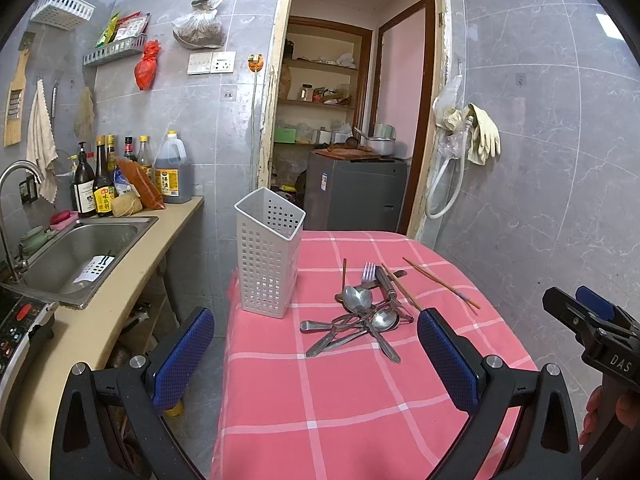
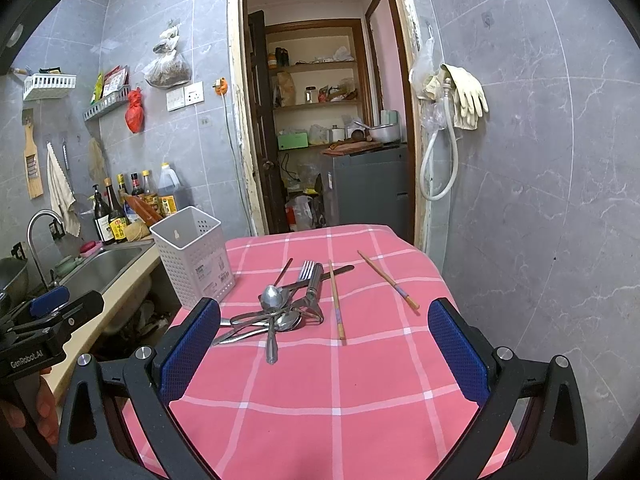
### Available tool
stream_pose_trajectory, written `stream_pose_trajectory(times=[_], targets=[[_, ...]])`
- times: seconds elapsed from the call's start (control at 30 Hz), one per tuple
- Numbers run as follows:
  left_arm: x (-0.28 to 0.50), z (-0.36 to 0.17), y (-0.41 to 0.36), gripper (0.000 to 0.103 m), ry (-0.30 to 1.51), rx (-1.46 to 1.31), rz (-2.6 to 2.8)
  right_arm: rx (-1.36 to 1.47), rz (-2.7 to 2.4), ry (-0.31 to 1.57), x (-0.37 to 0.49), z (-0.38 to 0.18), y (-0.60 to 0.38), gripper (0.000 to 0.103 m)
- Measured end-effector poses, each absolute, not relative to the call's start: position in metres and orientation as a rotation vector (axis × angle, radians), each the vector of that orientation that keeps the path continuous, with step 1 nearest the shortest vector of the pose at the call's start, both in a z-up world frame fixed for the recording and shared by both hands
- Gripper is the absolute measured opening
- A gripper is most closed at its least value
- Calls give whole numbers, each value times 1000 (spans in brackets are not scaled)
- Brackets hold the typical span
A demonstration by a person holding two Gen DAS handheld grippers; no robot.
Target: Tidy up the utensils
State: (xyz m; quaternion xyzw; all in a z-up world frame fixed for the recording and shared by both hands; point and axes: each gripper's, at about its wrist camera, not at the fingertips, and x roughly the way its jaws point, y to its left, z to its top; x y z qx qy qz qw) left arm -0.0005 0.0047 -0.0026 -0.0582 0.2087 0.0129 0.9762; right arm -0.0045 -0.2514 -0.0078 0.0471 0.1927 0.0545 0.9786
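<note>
— While both grippers hang released, where are the utensils?
— Heaped steel spoons and forks (image 2: 276,316) mid-table, beside the white perforated plastic holder (image 2: 192,256).
— Advice?
— Pinch one handle; lift clear of the heap.

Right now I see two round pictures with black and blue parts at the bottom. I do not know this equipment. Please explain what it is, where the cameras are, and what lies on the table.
A person holds two hand grippers; no robot arm is involved. Each carries a wide-angle camera looking along its fingers. One picture is from the left gripper, one from the right gripper. Both are open and hold nothing. On the pink checked tablecloth lie a pile of metal cutlery, two separate chopsticks, and an upright white perforated holder, which looks empty.
</note>
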Motion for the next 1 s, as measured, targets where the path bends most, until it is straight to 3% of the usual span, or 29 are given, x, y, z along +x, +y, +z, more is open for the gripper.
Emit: stream_pose_trajectory(times=[1.0], targets=[[3,-8,9,102,423,-116,25,96,110,394,-2,-8,-251,102]])
